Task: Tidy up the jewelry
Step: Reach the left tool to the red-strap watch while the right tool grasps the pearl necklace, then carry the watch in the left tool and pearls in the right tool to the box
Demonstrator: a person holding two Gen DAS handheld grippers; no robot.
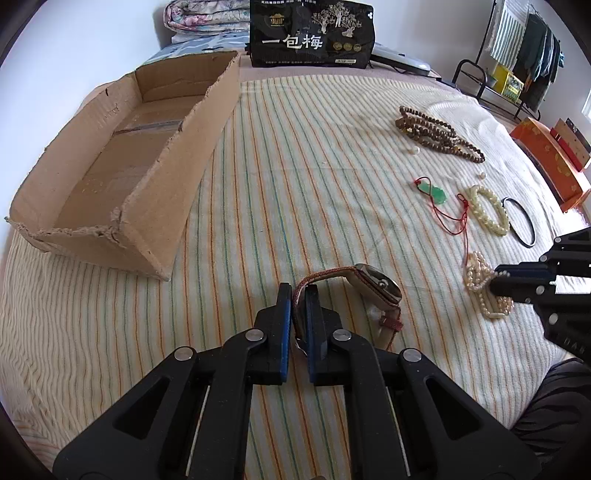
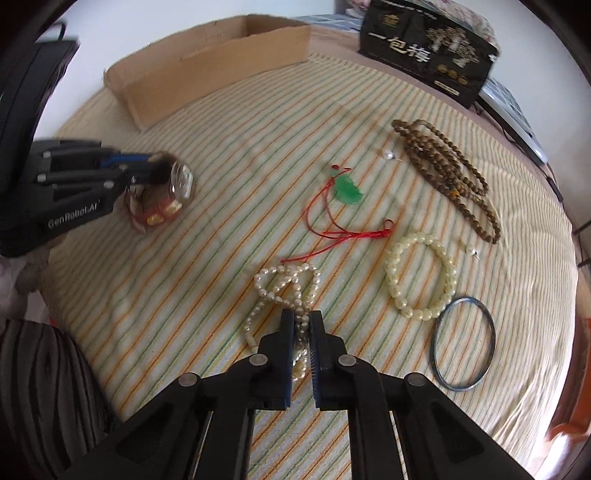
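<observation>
My left gripper [image 1: 298, 291] is shut on the reddish strap of a wristwatch [image 1: 373, 286], held just above the striped bedspread; the watch also shows in the right wrist view [image 2: 173, 188]. My right gripper [image 2: 302, 319] is shut on a pearl necklace [image 2: 286, 284] lying on the bed; the necklace also shows in the left wrist view [image 1: 480, 277]. An open cardboard box [image 1: 122, 166] lies at the left. A green pendant on red cord [image 2: 347, 190], a pale bead bracelet [image 2: 419, 275], a thin dark bangle [image 2: 465, 343] and brown prayer beads [image 2: 447, 166] lie on the bed.
A black printed bag [image 1: 312, 33] stands at the bed's far edge beside folded quilts. Two small pearl earrings [image 2: 388, 154] lie near the brown beads. An orange box [image 1: 546, 162] sits at the right edge. A clothes rack [image 1: 517, 55] stands beyond.
</observation>
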